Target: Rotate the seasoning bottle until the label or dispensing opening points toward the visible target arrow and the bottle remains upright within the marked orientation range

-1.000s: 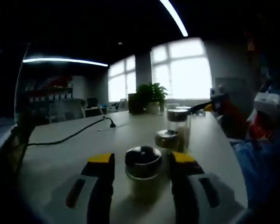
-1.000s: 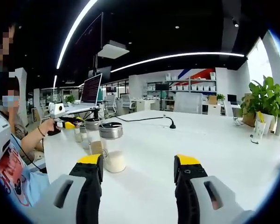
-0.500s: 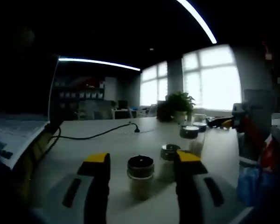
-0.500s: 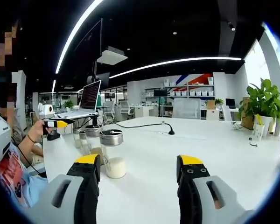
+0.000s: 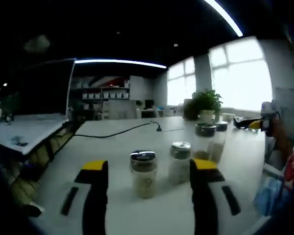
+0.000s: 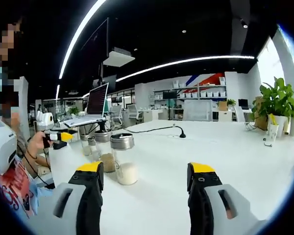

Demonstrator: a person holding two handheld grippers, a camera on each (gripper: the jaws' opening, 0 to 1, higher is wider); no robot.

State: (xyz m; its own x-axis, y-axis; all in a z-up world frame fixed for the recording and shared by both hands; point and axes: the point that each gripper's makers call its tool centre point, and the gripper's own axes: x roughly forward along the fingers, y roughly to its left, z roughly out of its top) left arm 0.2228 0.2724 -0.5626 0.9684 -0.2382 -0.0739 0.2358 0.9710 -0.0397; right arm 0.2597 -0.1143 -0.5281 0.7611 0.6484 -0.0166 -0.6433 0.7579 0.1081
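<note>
- White table carries four seasoning bottles upright in a row.
- Nearest seasoning bottle stands between the left gripper jaws, untouched; jaws spread wide.
- Right gripper jaws parted, empty; tall bottle just beyond its left jaw.

The left gripper view looks low along the table toward the windows, close behind the bottles. The right gripper view faces the opposite way, toward shelving, slightly farther back. Both views share the bottles and table.
</note>
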